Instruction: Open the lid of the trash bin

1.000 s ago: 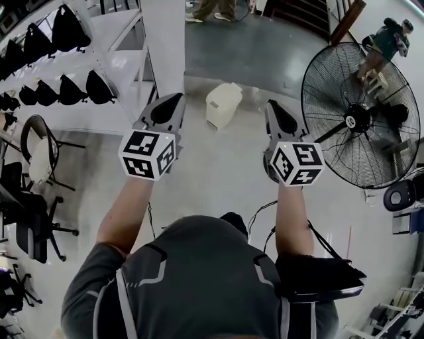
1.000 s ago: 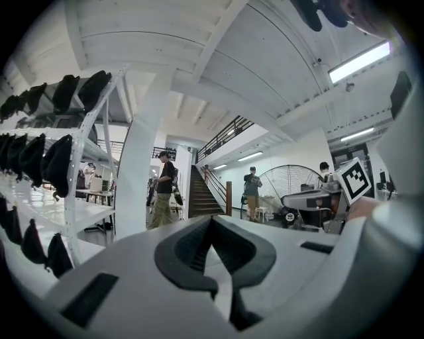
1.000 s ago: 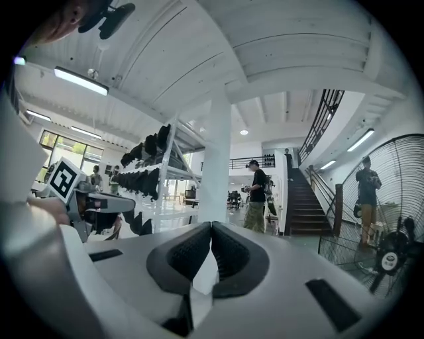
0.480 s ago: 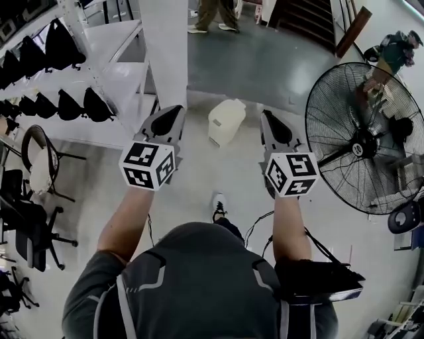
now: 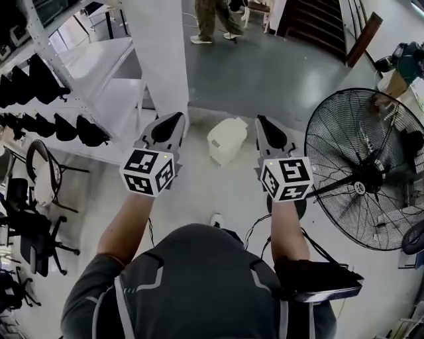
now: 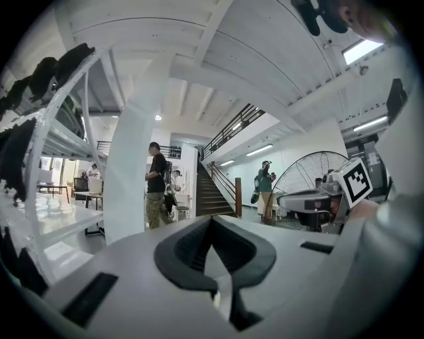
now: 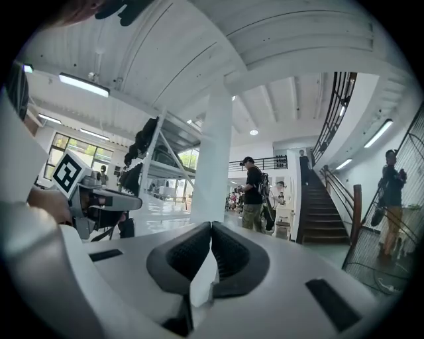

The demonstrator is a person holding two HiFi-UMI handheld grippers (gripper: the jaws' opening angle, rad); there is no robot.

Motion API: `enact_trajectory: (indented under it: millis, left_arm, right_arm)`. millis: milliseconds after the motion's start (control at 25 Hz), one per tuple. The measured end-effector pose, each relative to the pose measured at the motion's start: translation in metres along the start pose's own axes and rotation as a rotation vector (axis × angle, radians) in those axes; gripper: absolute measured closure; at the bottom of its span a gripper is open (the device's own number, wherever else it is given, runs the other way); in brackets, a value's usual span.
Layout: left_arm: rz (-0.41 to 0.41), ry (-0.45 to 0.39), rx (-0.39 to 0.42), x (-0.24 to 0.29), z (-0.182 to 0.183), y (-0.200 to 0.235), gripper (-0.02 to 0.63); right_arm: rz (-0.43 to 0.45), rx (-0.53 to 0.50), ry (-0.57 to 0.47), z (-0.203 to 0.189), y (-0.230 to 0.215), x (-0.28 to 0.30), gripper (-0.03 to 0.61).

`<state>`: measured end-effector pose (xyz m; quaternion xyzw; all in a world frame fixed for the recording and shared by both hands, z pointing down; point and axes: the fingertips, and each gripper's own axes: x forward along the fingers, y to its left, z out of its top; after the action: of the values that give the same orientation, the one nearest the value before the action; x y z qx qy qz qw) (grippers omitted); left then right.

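A cream trash bin [image 5: 226, 139] with its lid down stands on the pale floor ahead, between my two grippers in the head view. My left gripper [image 5: 176, 120] is held level to the bin's left, jaws shut with nothing between them [image 6: 211, 222]. My right gripper [image 5: 260, 122] is level to the bin's right, also shut and empty [image 7: 211, 226]. Both are short of the bin and not touching it. The bin is hidden in both gripper views.
A white pillar [image 5: 158, 53] rises just left of the bin. A large black floor fan [image 5: 366, 169] stands to the right. White shelves with dark bags [image 5: 59, 126] and black chairs [image 5: 30, 225] line the left. A person [image 5: 215, 20] stands ahead near stairs [image 5: 318, 26].
I have walked forward with both grippers held level; the bin, pillar and fan have come closer and lower in the head view. Both grippers stay shut.
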<state>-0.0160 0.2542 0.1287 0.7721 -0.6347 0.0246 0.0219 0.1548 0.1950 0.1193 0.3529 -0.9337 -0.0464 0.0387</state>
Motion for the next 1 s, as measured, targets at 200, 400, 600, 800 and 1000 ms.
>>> enact_trajectory:
  millis: [200, 400, 600, 800, 1000]
  left_arm:
    - [0.008, 0.019, 0.0, 0.043, -0.002, -0.006, 0.604]
    - [0.004, 0.027, 0.0, 0.083, 0.0, -0.015, 0.604]
    - [-0.013, 0.031, 0.009, 0.118, 0.003, -0.02, 0.604]
    - [-0.037, 0.059, -0.001, 0.152, 0.008, -0.01, 0.604]
    - [-0.091, 0.054, -0.026, 0.183, 0.008, 0.0, 0.604]
  right_arm:
    - [-0.003, 0.026, 0.002, -0.013, -0.045, 0.016, 0.551]
    - [0.004, 0.026, -0.014, -0.018, -0.078, 0.021, 0.551]
    - [-0.009, 0.035, -0.006, -0.027, -0.112, 0.027, 0.551]
    - [-0.004, 0.059, 0.014, -0.026, -0.128, 0.053, 0.551]
    - [-0.05, 0.055, 0.03, -0.025, -0.139, 0.072, 0.551]
